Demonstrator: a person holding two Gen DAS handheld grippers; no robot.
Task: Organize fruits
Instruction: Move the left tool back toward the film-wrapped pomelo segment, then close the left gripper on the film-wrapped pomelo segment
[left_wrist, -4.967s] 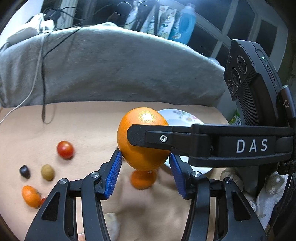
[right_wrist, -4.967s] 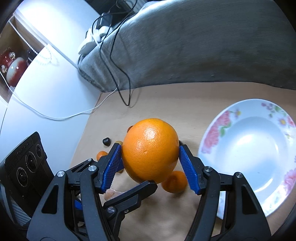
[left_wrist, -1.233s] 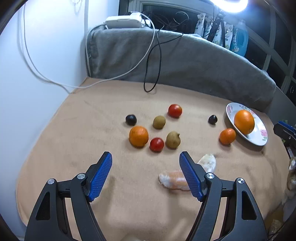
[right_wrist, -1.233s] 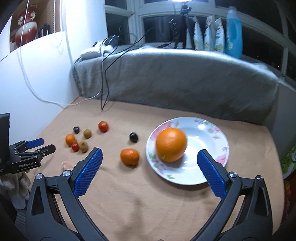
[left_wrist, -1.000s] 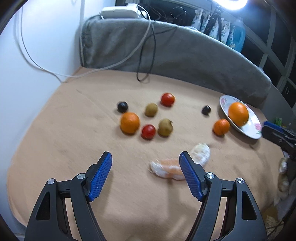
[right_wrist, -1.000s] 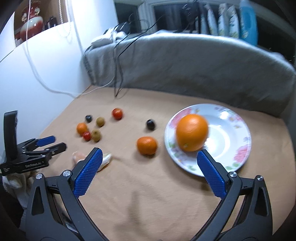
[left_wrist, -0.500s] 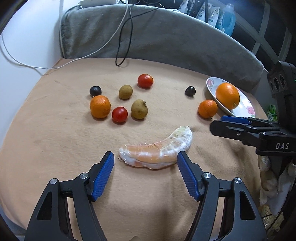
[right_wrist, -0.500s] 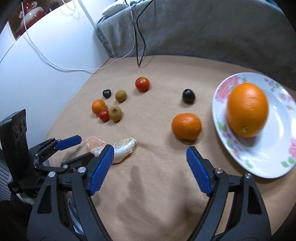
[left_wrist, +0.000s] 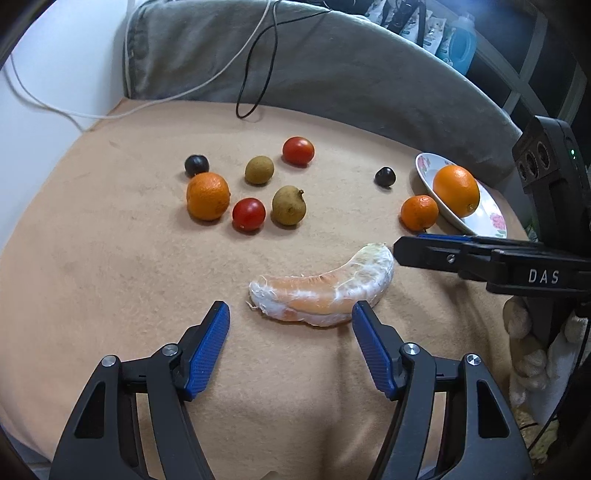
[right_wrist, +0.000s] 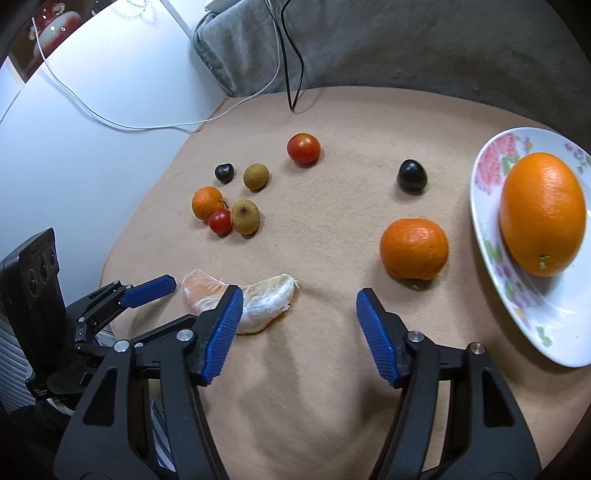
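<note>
One large orange (right_wrist: 543, 214) is sitting in the flowered plate (right_wrist: 491, 240), ahead and to the right of our right gripper (right_wrist: 295, 314), so we are judging the sorting only begun. We are holding both jaws wide apart and empty. We are bringing the left gripper (left_wrist: 290, 334) low over the peeled citrus segment (left_wrist: 325, 291), which is lying just ahead of its fingertips and slightly toward the right one, presumably so the jaws can straddle the narrow middle. The segment is looking curved, pale with white pith over orange flesh, soft and likely easy to crush. The right gripper is hovering with a mandarin (right_wrist: 413, 249) just ahead of its right finger, touching or nearly touching the plate's rim. Further ahead of the left jaws, a second mandarin (left_wrist: 208, 195), two cherry tomatoes (left_wrist: 248, 214), two brownish fruits (left_wrist: 289, 205) and two dark ones (left_wrist: 197, 165) are lying loose on the tan cloth (left_wrist: 110, 277) covering the table.
</note>
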